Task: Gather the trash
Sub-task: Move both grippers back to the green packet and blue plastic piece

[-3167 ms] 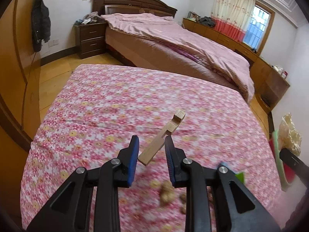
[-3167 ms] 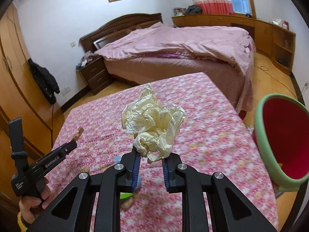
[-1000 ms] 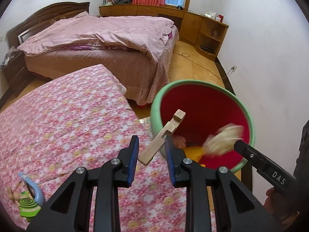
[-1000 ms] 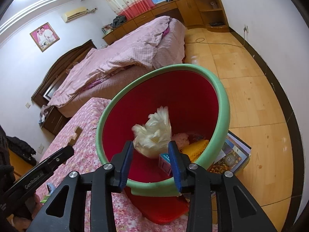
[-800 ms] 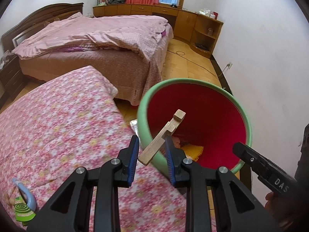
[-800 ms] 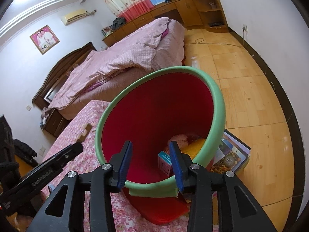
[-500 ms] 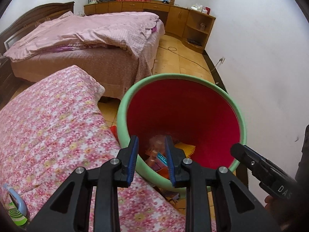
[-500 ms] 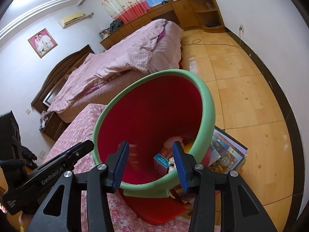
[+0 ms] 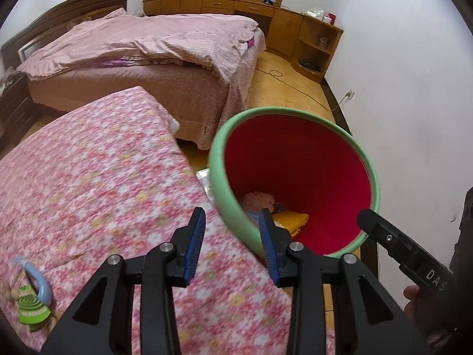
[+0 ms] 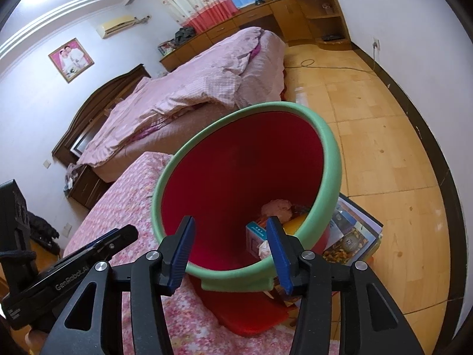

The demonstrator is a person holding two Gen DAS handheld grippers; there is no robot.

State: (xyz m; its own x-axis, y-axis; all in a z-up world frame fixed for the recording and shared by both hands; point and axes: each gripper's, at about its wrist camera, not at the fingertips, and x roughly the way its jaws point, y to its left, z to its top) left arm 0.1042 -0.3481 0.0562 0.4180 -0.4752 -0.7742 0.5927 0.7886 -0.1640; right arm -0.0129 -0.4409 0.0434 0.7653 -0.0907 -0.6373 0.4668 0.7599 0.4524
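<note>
The trash bin, red inside with a green rim (image 9: 295, 112) (image 10: 331, 153), stands beside the flowered bed cover (image 9: 88, 177). My left gripper (image 9: 233, 219) hovers over the bin's near rim, jaws opening, nothing between them. My right gripper (image 10: 230, 224) points into the bin, jaws also opening and empty. A pink wad (image 10: 278, 205), a small box (image 10: 255, 236) and something yellow (image 9: 291, 217) lie at the bin's bottom. A green coil (image 9: 31, 310) and a blue curved piece (image 9: 37, 278) lie on the cover at the lower left.
A bed with a pink quilt (image 9: 147, 38) stands beyond the flowered cover. Wooden cabinets (image 9: 295, 29) line the far wall. Magazines (image 10: 351, 230) lie on the wooden floor under the bin. A white wall (image 9: 414, 88) is close on the right.
The crumpled paper left my right gripper and fell into the bin. The wooden piece is gone from my left gripper. Both pairs of jaws have widened.
</note>
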